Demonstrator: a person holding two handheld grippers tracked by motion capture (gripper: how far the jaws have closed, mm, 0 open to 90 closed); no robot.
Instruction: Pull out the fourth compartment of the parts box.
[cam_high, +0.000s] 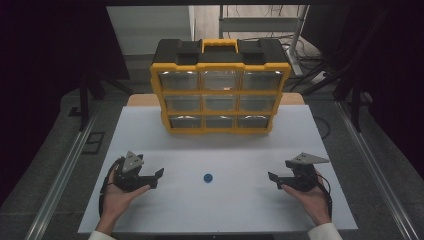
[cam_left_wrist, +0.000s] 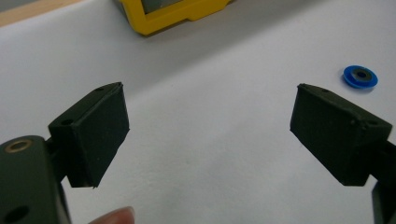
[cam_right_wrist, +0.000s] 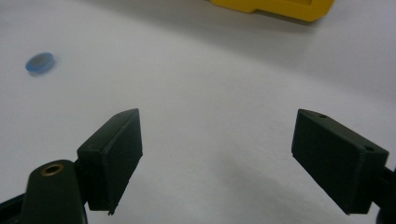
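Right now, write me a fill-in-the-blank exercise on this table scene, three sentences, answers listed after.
1. The small ring lying between the two grippers is coloured ____.
2. The organiser at the back has clear drawers in three rows of ____.
3. Both the left gripper and the right gripper have their jaws ____.

Missing words: blue; three; open

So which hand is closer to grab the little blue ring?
Probably the left gripper. The blue ring lies on the white table between both hands, a bit nearer the left one than the right gripper. Both have their jaws open and empty.
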